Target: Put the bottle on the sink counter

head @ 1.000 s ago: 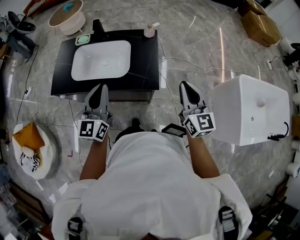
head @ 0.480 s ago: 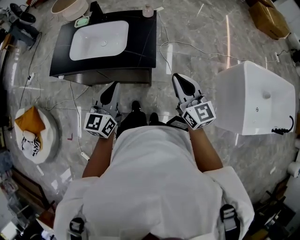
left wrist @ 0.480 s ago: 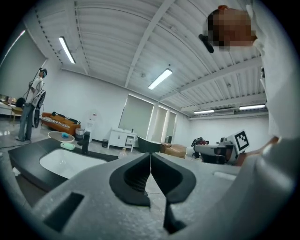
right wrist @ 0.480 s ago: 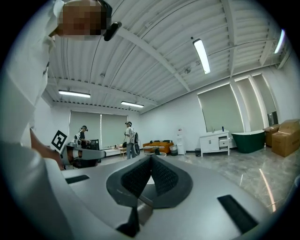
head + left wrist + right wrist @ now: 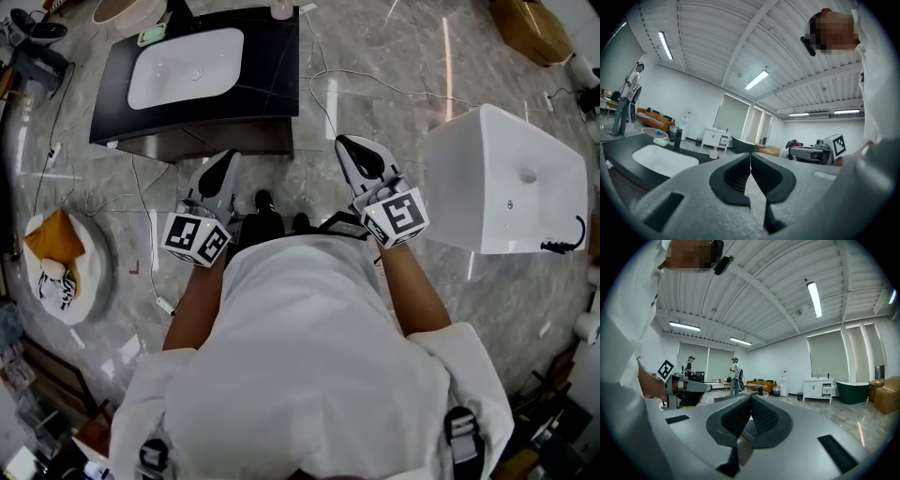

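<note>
Holding both tools level ahead of the body, the person in a white shirt stands on the grey marble floor [image 5: 375, 103], apart from the near edge of the sink counter [image 5: 270, 80]. The left gripper [image 5: 223, 165] has its dark pads pressed together with nothing between them, as the left gripper view makes plain. The right gripper [image 5: 352, 150] is likewise closed tight and empty, its ridged pads meeting along one line in the right gripper view. Neither tool touches the counter. The bottle [image 5: 281, 8], small and pale pink, stands upright at the counter's far right corner, clear of the white basin [image 5: 186, 67], which takes up the left and middle of the black top. At the far left corner, behind the basin, sits a green soap dish [image 5: 150, 36], just beside a black faucet [image 5: 678, 139]. On the floor, off the counter's right edge and well apart from it, lies a large white box [image 5: 497, 178]. Loose cables [image 5: 394, 89] trail between the two.
</note>
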`<action>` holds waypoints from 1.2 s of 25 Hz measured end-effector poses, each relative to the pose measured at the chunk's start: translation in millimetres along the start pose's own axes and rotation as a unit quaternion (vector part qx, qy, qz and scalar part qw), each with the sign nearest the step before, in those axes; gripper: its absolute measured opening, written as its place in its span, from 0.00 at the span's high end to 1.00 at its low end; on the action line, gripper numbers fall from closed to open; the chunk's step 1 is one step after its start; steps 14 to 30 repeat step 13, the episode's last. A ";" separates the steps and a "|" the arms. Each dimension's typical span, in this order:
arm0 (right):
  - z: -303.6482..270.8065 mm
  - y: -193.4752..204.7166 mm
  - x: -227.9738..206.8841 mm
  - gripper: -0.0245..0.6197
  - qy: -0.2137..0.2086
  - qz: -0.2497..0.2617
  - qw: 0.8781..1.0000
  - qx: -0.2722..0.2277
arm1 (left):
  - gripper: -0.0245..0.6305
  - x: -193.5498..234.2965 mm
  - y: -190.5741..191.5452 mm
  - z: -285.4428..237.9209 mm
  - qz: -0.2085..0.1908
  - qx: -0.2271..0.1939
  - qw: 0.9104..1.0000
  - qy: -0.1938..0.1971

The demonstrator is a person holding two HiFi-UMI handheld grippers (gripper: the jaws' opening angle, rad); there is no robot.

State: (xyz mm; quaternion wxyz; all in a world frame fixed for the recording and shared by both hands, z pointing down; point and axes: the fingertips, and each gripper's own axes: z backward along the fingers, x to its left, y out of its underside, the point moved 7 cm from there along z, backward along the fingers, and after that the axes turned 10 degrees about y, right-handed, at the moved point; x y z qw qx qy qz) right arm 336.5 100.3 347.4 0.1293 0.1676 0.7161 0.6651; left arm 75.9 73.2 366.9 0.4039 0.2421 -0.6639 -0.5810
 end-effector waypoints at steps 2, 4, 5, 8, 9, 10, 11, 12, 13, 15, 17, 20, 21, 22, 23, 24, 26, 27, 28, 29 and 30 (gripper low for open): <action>1.8 3.5 -1.3 0.94 0.004 0.001 1.000 -0.002 | 0.94 -4.2 2.8 4.4 0.002 -0.001 1.000 -0.003; -1.6 7.2 -0.6 0.94 0.002 -0.007 1.000 -0.002 | 0.94 -4.3 6.3 11.8 0.005 0.002 1.000 -0.009; -4.2 8.7 0.9 0.94 -0.002 -0.013 1.000 -0.002 | 0.94 -3.2 8.5 16.6 0.007 0.005 1.000 -0.015; -10.3 10.2 5.9 0.94 -0.019 -0.028 0.999 -0.008 | 0.94 0.1 16.2 29.4 0.015 0.008 0.999 -0.035; -10.3 10.7 6.8 0.94 -0.020 -0.030 0.999 -0.009 | 0.94 0.3 19.2 31.8 0.018 0.009 0.999 -0.040; -9.7 11.8 7.2 0.94 -0.020 -0.033 0.999 -0.010 | 0.94 0.2 22.1 33.2 0.020 0.010 0.999 -0.044; -8.7 13.1 7.2 0.94 -0.018 -0.035 0.999 -0.011 | 0.94 0.0 24.6 33.9 0.021 0.011 0.999 -0.047; -7.7 14.6 7.1 0.94 -0.016 -0.038 0.999 -0.012 | 0.94 -0.4 26.9 34.1 0.021 0.012 0.998 -0.050; -6.6 16.1 7.0 0.94 -0.013 -0.042 0.999 -0.013 | 0.94 -0.7 29.0 34.1 0.022 0.013 0.998 -0.052; -6.6 16.1 7.0 0.94 -0.013 -0.042 0.999 -0.013 | 0.94 -0.7 29.0 34.1 0.022 0.013 0.998 -0.052; -6.6 16.1 7.0 0.94 -0.013 -0.042 0.999 -0.013 | 0.94 -0.7 29.0 34.1 0.022 0.013 0.998 -0.052; -6.6 16.1 7.0 0.94 -0.013 -0.042 0.999 -0.013 | 0.94 -0.7 29.0 34.1 0.022 0.013 0.998 -0.052; -6.6 16.1 7.0 0.94 -0.013 -0.042 0.999 -0.013 | 0.94 -0.7 29.0 34.1 0.022 0.013 0.998 -0.052; -6.6 16.1 7.0 0.94 -0.013 -0.042 0.999 -0.013 | 0.94 -0.7 29.0 34.1 0.022 0.013 0.998 -0.052; -6.6 16.1 7.0 0.94 -0.013 -0.042 0.999 -0.013 | 0.94 -0.7 29.0 34.1 0.022 0.013 0.998 -0.052; -6.6 16.1 7.0 0.94 -0.013 -0.042 0.999 -0.013 | 0.94 -0.7 29.0 34.1 0.022 0.013 0.998 -0.052; -6.6 16.1 7.0 0.94 -0.013 -0.042 0.999 -0.013 | 0.94 -0.7 29.0 34.1 0.022 0.013 0.998 -0.052; -6.6 16.1 7.0 0.94 -0.013 -0.042 0.999 -0.013 | 0.94 -0.7 29.0 34.1 0.022 0.013 0.998 -0.052; -6.6 16.1 7.0 0.94 -0.013 -0.042 0.999 -0.013 | 0.94 -0.7 29.0 34.1 0.022 0.013 0.998 -0.052; -6.6 16.1 7.0 0.94 -0.013 -0.042 0.999 -0.013 | 0.94 -0.7 29.0 34.1 0.022 0.013 0.998 -0.052; -6.6 16.1 7.0 0.94 -0.013 -0.042 0.999 -0.013 | 0.94 -0.7 29.0 34.1 0.022 0.013 0.998 -0.052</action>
